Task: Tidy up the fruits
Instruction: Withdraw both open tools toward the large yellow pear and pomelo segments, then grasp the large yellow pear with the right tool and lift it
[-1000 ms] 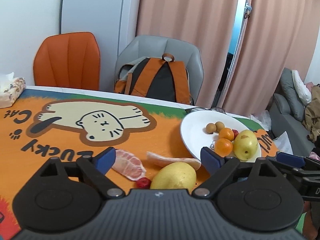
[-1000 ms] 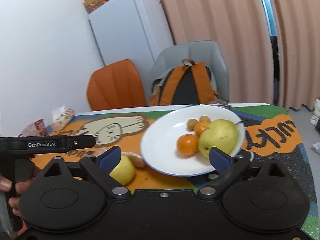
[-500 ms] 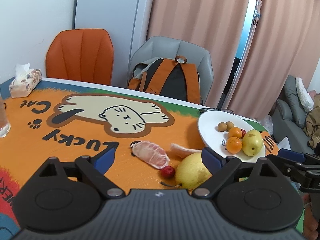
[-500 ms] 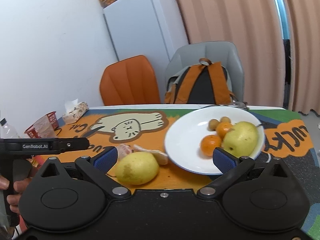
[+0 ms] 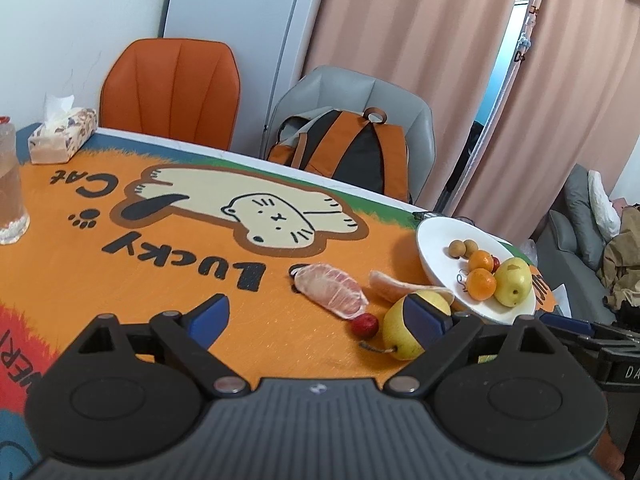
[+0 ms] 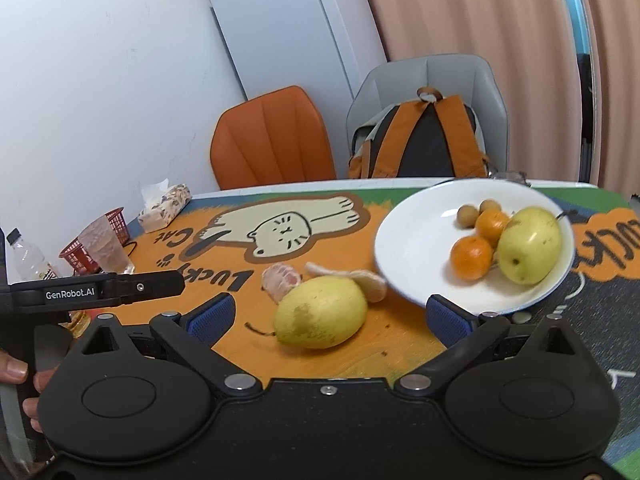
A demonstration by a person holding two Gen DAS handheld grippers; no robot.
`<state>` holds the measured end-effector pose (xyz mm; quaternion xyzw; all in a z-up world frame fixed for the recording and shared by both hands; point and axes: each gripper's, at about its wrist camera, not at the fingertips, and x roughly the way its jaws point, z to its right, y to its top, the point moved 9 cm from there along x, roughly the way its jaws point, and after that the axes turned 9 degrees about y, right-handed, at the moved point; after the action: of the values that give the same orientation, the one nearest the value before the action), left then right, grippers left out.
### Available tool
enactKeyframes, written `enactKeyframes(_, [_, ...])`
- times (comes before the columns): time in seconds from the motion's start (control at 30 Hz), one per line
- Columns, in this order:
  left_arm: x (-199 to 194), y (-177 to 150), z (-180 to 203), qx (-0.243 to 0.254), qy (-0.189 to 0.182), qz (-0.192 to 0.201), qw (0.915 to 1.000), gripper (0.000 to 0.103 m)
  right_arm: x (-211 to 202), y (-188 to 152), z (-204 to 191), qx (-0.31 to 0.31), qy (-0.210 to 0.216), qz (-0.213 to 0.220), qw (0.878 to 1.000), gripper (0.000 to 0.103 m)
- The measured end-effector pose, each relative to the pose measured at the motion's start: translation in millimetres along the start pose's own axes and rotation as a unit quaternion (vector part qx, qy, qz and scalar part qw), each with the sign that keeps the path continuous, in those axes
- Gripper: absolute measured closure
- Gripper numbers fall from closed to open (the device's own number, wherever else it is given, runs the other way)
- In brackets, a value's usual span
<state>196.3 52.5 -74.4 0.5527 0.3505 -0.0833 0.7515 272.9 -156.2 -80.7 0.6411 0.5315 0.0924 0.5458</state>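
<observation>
The left gripper (image 5: 318, 312), marked "GenRobot.AI", gaped wide above "LUCKY Cat" lettering (image 5: 182, 256). The right gripper (image 6: 330, 316) was equally wide, a yellow pear (image 6: 320, 312) lying between its fingers, the fruit plate (image 6: 416, 236) beyond its right finger.

We see our left gripper (image 5: 318, 314) with fingers spread wide above the orange mat (image 5: 120, 280). A yellow pear (image 5: 404, 332) lies on the mat, partly behind the right finger pad (image 5: 426, 316). A small red fruit (image 5: 365, 325) sits just beside it, touching a peeled pomelo segment (image 5: 332, 290). A white plate (image 5: 434, 244) holds two oranges (image 5: 481, 283), another pear (image 5: 513, 286) and two small brown fruits (image 5: 456, 248). A tissue box (image 5: 62, 136) sits far left.
</observation>
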Motion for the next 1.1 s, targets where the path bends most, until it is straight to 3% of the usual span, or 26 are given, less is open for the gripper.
enactKeyframes(0.37, [16.2, -11.9, -23.7, -0.016, -0.011, -0.021, 0.9996, 0.01, 24.2, -16.0, -0.8, 0.031, -0.026, -0.018, 0.999, 0.0])
enactKeyframes(1.1, [48.1, -3.7, -52.6, -0.028, -0.01, -0.043, 0.9986, 0.01, 76.3, -21.4, 6.8, 0.072, -0.066, -0.036, 0.995, 0.0])
